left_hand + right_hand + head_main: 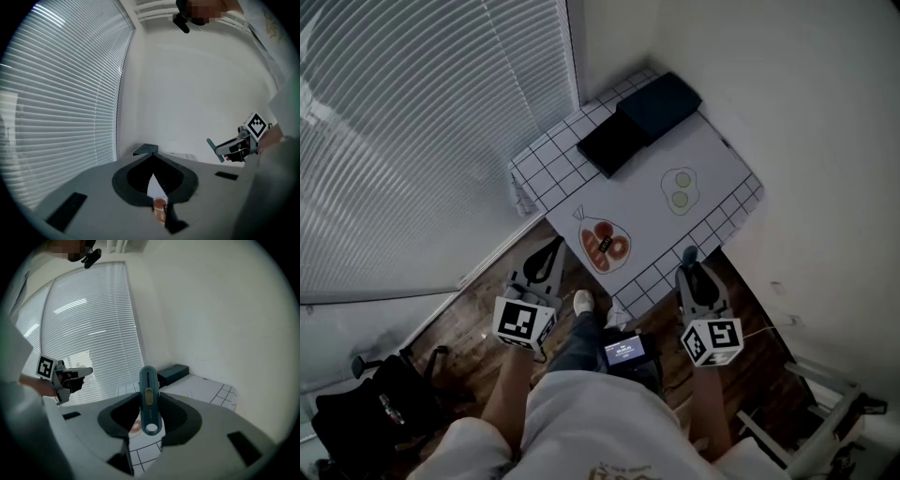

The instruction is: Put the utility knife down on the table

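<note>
Right gripper (pixel 151 417) is clamped on the teal utility knife (pixel 148 390), upright, at the near edge of the table (pixel 724 164) and not resting on it. Left gripper (pixel 153 182) looks closed and empty. Putting it down hasn't started: still to lower and release.

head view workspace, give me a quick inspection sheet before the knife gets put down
surface: table under a white cloth with a grid border and printed food pictures.
job's things: teal utility knife, held upright in the right gripper, not yet on the table.
clutter: black box and dark blue box, side by side at the far corner.
grippers: right gripper shut on the utility knife; left gripper shut, with nothing between its jaws.
cables: nothing clearly seen.
surroundings: blinds on the left, wall on the right, wood floor below, black bag on the floor at lower left.
</note>
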{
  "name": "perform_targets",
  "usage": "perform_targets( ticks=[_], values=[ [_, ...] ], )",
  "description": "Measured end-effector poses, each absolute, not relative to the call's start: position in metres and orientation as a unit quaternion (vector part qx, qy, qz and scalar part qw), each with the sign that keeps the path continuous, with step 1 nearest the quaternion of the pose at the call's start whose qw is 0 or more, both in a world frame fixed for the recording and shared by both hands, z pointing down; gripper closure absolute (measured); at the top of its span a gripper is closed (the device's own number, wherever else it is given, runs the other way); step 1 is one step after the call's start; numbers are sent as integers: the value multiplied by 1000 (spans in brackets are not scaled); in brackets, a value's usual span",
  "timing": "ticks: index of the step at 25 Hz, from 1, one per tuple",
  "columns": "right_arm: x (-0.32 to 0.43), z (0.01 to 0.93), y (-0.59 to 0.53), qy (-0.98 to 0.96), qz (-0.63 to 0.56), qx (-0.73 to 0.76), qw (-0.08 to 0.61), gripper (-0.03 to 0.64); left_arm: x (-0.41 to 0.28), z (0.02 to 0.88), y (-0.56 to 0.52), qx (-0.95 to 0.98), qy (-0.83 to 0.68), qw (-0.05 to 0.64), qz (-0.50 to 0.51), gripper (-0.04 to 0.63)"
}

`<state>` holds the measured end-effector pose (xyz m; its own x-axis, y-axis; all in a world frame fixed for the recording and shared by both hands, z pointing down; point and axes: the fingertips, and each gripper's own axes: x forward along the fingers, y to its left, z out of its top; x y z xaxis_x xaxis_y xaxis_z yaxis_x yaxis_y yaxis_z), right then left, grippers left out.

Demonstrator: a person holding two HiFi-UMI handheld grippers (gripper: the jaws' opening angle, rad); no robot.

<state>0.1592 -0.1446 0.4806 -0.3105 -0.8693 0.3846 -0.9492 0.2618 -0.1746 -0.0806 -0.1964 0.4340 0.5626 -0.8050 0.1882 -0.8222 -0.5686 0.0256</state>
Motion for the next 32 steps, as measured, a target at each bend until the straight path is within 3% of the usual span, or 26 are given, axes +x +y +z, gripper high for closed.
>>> perform_targets(
  ticks=[32],
  values=[
    [146, 613, -170, -731, 266, 596, 200, 480, -32, 571, -235, 916, -355, 126, 134, 588]
  ],
)
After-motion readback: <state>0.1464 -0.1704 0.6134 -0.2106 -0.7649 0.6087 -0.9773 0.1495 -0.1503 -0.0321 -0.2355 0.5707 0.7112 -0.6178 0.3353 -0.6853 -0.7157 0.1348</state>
